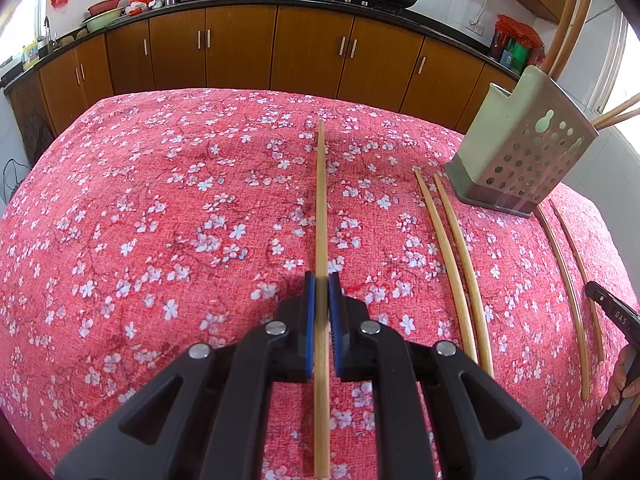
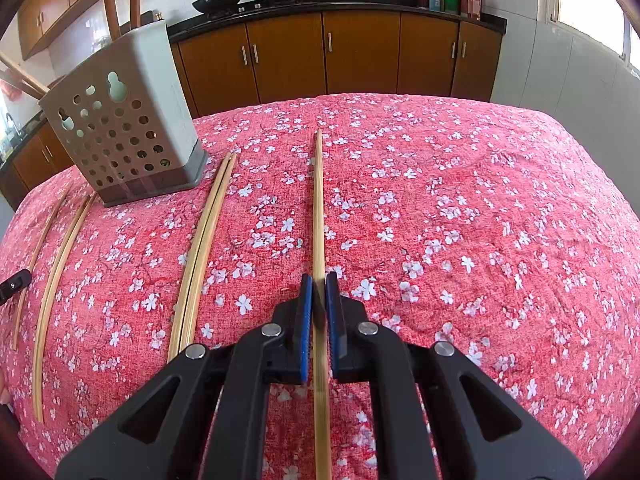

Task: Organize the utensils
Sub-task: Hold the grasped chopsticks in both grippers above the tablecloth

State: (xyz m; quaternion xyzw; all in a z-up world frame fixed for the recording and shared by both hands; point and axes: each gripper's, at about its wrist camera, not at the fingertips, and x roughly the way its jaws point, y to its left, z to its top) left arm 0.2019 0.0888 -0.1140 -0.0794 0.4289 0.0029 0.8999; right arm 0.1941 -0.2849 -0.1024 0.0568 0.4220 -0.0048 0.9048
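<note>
While the surface (image 1: 160, 208) under its red flowered cloth spreads ahead of both tools, the grey holder (image 1: 520, 152) stands front-right of the left hand-held gripper (image 1: 321, 300) and already keeps some chopsticks. By my reading the job is partly done: two loose pairs remain. Each hand-held gripper, left and right (image 2: 319, 300), is clamped on one chopstick (image 1: 321, 200) (image 2: 318, 208). Only the left view shows the sink corner.

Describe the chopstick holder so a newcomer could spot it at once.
Start from the red floral tablecloth. Standing on it, between two loose chopstick pairs, is the holder: a pale grey-green upright box with perforated walls and chopsticks sticking out of its top. It is the only thing on the cloth that stands upright.
</note>
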